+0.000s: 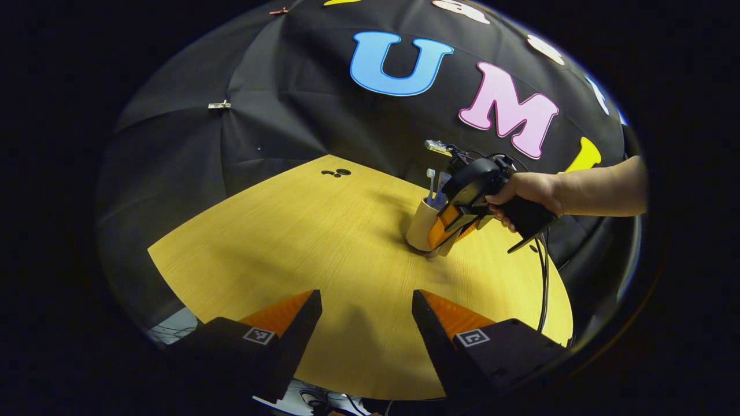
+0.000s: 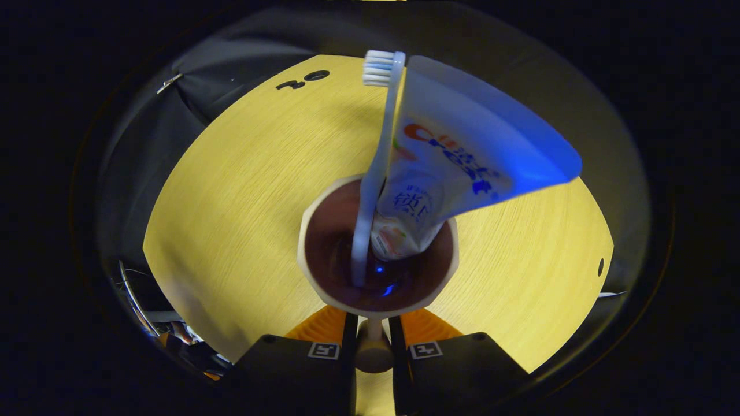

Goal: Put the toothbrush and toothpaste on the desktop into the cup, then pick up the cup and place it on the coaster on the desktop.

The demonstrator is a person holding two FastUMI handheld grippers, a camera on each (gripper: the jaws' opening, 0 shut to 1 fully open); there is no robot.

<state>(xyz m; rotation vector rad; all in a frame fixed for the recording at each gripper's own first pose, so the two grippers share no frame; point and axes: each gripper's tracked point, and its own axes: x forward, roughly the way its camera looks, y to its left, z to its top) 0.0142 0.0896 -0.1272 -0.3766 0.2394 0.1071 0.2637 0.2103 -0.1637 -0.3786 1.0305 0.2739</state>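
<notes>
Two items, the toothbrush (image 2: 370, 173) and the toothpaste (image 2: 457, 156), already stand inside the cup (image 2: 324, 219), both leaning out over its rim on the side away from the right hand-held gripper (image 2: 374, 341). That gripper is narrowed on the cup's handle, one finger on each side of it, so the grip looks firm. In the left gripper view the cup (image 1: 421, 224) rests on the desk (image 1: 300, 242), with what may be the coaster's edge showing just under its base, though I cannot tell for sure. The left hand-held gripper (image 1: 367, 315) hangs wide apart with nothing between its fingers, well away from the cup across bare desk. A hand (image 1: 529, 193) carries the right hand-held gripper just beside the cup. As a judgement, the cup is stiff and light, but the tall soft tube makes it top-heavy, so tipping would spill the contents; the handle is the sound place to hold, keeping the cup upright. A glossy wall would likely be slippery for a side pinch.
</notes>
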